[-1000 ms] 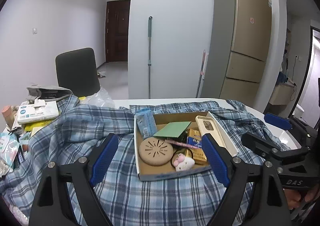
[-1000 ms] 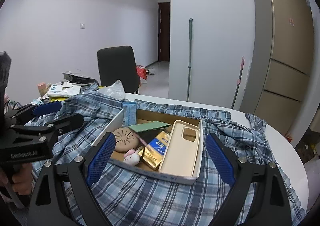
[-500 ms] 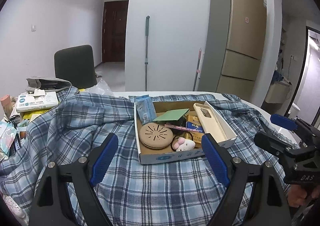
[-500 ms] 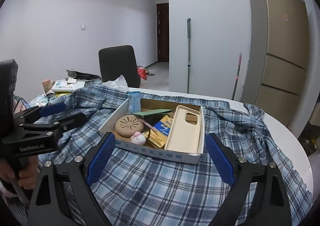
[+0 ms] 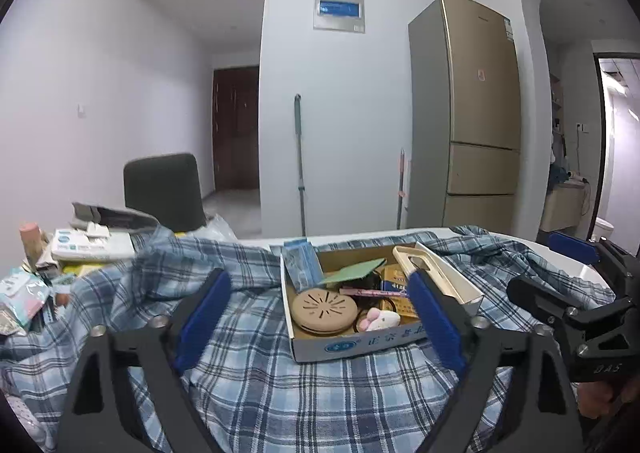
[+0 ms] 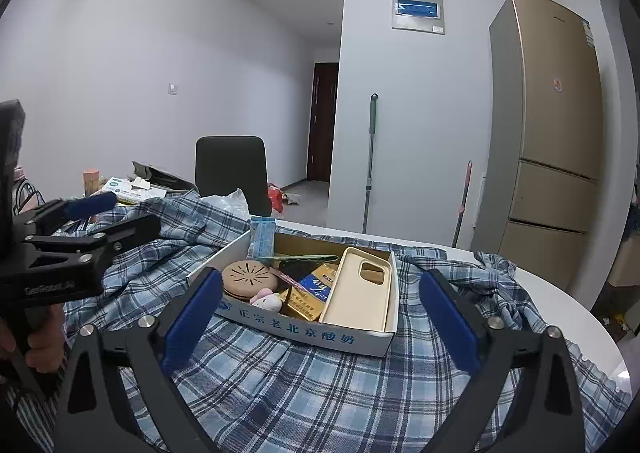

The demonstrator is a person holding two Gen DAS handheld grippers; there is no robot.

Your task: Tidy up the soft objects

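On plaid shirt [image 6: 304,385]: box [image 6: 312,329] printed "正宗老北京酸奶".

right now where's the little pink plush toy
In both wrist views the pink plush toy lies inside the cardboard box near its front wall, between the round tan disc and the gold packet.

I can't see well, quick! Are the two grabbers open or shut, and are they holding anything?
Left gripper: open, fingers wide apart, holding nothing, above the plaid shirt.
Right gripper: open, holding nothing, facing the cardboard box.
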